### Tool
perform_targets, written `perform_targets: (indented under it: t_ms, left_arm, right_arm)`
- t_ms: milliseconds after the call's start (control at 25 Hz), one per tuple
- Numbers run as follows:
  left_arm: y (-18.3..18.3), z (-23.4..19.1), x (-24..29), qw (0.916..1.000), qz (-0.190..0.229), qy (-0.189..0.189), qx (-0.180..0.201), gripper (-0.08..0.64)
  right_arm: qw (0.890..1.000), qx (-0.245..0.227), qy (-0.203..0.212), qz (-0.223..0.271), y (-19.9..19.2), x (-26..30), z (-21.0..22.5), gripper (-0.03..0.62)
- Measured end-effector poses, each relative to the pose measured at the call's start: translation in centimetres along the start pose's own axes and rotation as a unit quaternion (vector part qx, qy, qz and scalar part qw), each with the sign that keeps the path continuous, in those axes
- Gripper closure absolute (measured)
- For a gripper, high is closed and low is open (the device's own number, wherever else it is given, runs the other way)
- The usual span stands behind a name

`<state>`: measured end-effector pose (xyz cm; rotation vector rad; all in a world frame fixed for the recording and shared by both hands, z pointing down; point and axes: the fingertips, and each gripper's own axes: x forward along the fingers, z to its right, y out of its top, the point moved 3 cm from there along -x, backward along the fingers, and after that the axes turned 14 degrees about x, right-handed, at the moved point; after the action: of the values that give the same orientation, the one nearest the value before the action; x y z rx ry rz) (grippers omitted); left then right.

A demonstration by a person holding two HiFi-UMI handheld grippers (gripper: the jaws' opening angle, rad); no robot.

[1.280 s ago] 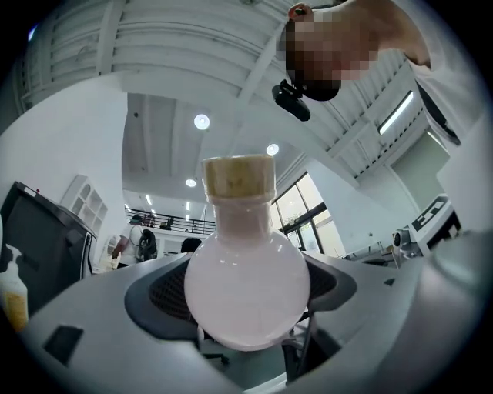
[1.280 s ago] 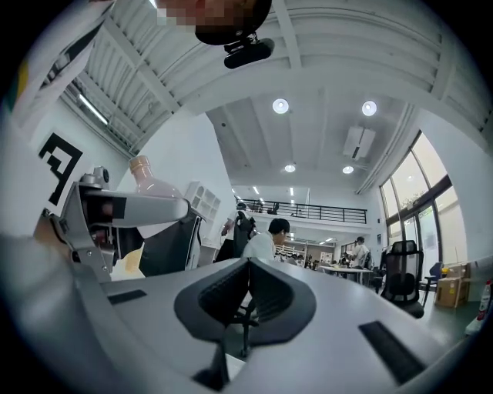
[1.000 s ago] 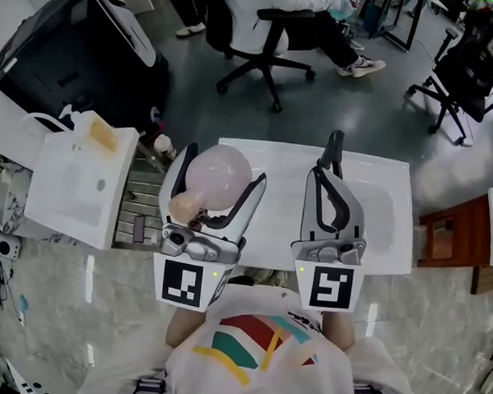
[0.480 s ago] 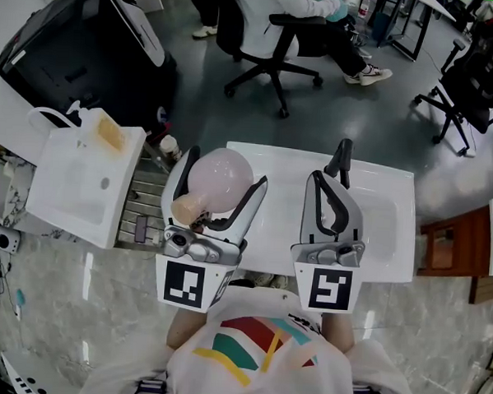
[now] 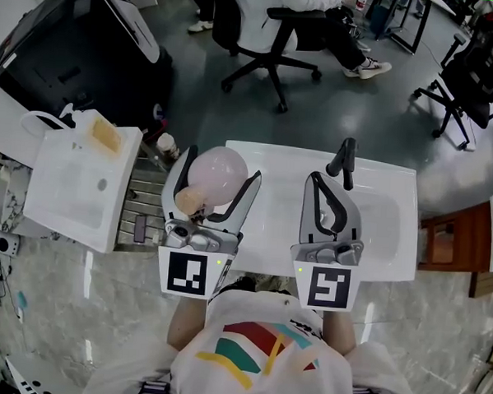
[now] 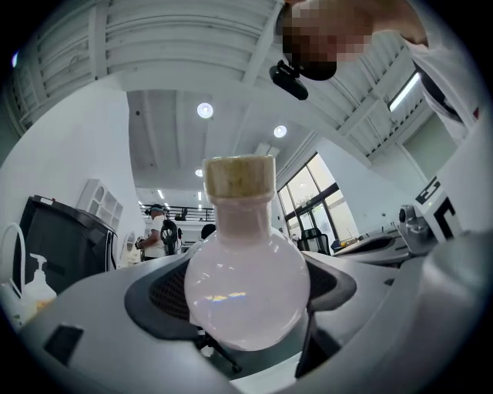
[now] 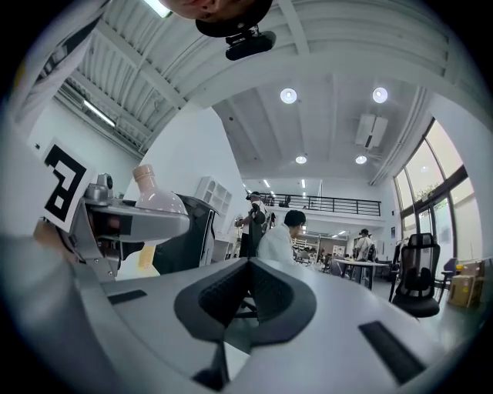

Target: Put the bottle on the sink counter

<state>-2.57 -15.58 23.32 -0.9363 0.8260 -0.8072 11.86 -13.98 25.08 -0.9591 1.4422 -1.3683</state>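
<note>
A round pale-pink bottle (image 5: 222, 168) with a tan cork (image 5: 188, 199) lies sideways between the jaws of my left gripper (image 5: 218, 179), which is shut on its belly. In the left gripper view the bottle (image 6: 246, 285) fills the middle, with its cork (image 6: 239, 175) pointing up in the picture. The bottle hangs over the left end of the white sink counter (image 5: 283, 206). My right gripper (image 5: 324, 186) is shut with nothing in it, just in front of the black faucet (image 5: 344, 158). In the right gripper view the jaws (image 7: 246, 296) meet, and the bottle (image 7: 158, 197) shows at the left.
The counter's basin (image 5: 385, 222) lies to the right of the faucet. A second white sink unit (image 5: 70, 187) with a yellow sponge (image 5: 104, 135) stands at the left, across a metal rack (image 5: 141, 203). Office chairs (image 5: 275, 45) and a seated person are beyond; brown furniture (image 5: 450, 240) is at the right.
Almost nothing differs. The head view has shifted slightly, and the left gripper with the bottle has nudged a little. Both grippers stay over the counter's near edge.
</note>
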Motion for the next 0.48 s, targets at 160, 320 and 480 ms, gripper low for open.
perform_targets:
  t_ms: [160, 320, 480]
  left_arm:
    - [-2.5, 0.0, 0.8, 0.9989, -0.034, -0.008, 0.030, 0.143]
    - [-4.9, -0.1, 1.9, 0.9983, -0.050, -0.017, 0.024, 0.143]
    - [-7.7, -0.1, 3.1, 0.9961, -0.075, -0.034, 0.031, 0.143]
  right_arm:
    - [1.000, -0.012, -0.001, -0.016, -0.9, 0.4, -0.5, 0.580]
    - [0.999, -0.016, 0.000, -0.035, -2.0, 0.8, -0.7, 0.580]
    - [0.998, -0.013, -0.002, -0.069, -3.7, 1.2, -0.9, 0.580]
